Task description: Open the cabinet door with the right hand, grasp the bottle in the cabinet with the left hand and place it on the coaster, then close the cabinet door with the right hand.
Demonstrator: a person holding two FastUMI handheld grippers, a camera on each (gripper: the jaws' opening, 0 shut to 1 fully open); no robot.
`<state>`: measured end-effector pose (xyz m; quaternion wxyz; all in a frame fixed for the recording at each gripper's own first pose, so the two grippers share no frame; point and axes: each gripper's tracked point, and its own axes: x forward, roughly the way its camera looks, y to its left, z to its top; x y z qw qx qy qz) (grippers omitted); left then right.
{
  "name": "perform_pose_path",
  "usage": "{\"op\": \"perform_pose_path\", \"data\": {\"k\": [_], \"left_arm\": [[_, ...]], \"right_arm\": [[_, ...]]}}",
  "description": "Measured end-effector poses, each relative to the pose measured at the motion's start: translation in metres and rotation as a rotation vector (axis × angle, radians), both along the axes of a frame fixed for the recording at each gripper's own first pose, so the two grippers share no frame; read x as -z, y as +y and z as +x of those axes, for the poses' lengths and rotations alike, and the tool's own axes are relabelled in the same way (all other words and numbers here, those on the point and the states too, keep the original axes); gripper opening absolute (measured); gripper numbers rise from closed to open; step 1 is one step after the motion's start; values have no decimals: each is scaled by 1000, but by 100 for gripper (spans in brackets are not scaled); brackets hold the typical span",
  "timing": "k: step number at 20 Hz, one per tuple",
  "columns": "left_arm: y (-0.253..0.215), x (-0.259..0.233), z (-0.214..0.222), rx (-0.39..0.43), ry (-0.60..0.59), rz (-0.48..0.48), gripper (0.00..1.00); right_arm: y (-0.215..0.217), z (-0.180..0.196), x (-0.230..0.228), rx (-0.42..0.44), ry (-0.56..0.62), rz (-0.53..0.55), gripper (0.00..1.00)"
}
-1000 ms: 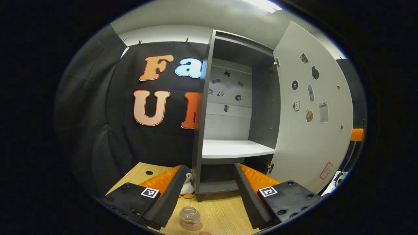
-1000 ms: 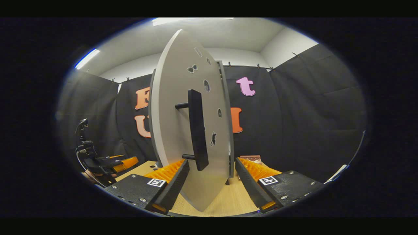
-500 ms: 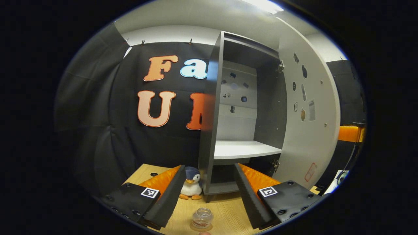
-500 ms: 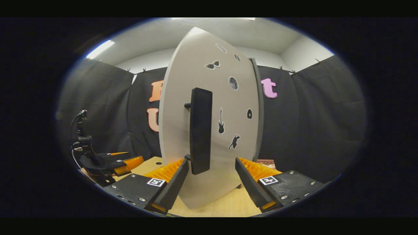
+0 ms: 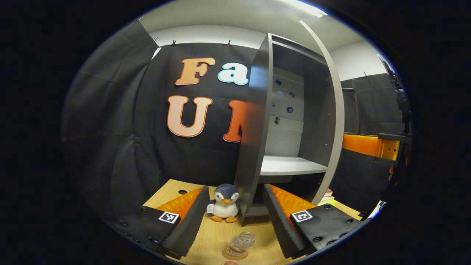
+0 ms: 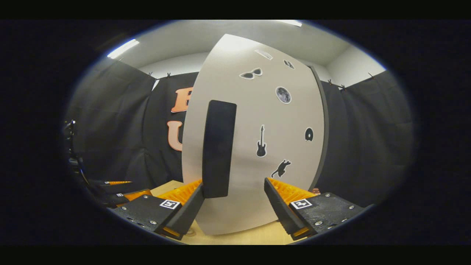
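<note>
A small clear bottle (image 5: 241, 243) stands on a round brown coaster (image 5: 234, 254) on the wooden table, just in front of my left gripper (image 5: 234, 189). That gripper is open with nothing between its fingers. The grey cabinet (image 5: 254, 140) stands behind, its inside shelf (image 5: 290, 165) bare. Its door (image 5: 333, 110) shows edge-on, partly swung in. In the right gripper view the door's sticker-covered face (image 6: 257, 147) is close ahead, with the black handle (image 6: 219, 147) just above the left finger (image 6: 184, 213). My right gripper (image 6: 233, 183) is open, and its orange body (image 5: 368, 145) sits beyond the door.
A plush penguin (image 5: 225, 203) sits on the table (image 5: 217, 235) against the cabinet's left foot. The other gripper (image 6: 117, 187) lies low at the left of the right gripper view. Some books (image 5: 327, 194) lie right of the cabinet.
The door has swung from wide open toward the cabinet, now edge-on to the left gripper. The right gripper followed its face. The left gripper drew away leftward, bringing the penguin into view.
</note>
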<state>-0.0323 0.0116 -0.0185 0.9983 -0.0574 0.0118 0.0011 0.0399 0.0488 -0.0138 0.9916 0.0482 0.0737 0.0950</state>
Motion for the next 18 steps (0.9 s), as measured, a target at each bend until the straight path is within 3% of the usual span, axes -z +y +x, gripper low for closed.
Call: {"op": "perform_pose_path", "data": {"k": [3, 9, 18], "left_arm": [[10, 0, 6, -11, -2, 3, 95], [10, -2, 21, 14, -14, 18, 96], [3, 5, 41, 78, -8, 22, 96]], "right_arm": [[5, 5, -1, -18, -3, 43, 93], [13, 14, -1, -11, -18, 16, 93], [23, 29, 7, -2, 15, 121, 94]]}}
